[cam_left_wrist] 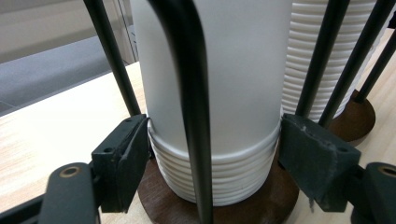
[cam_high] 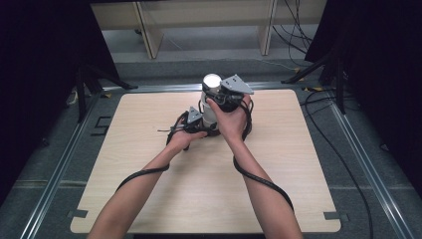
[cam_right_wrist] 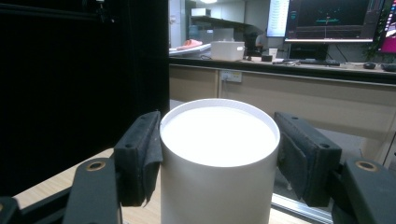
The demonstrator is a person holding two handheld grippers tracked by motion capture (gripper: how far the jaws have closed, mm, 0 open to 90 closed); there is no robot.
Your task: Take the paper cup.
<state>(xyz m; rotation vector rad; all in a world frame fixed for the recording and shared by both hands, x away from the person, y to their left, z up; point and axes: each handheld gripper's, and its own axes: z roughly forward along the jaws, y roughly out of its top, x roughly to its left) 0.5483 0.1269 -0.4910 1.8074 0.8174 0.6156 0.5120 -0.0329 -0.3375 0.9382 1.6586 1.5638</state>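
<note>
Forearms angled inward | L gripper (cam_high: 195,121) low, clamps cup stack (cam_left_wrist: 219,172) | R gripper (cam_high: 225,97) raised, grips top cup (cam_right_wrist: 219,154)

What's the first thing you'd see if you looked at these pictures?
A tall stack of white paper cups stands upside down in a black wire holder near the table's far edge. The right gripper squeezes the top cup, and the left gripper clamps the stacked rims near the brown base.
</note>
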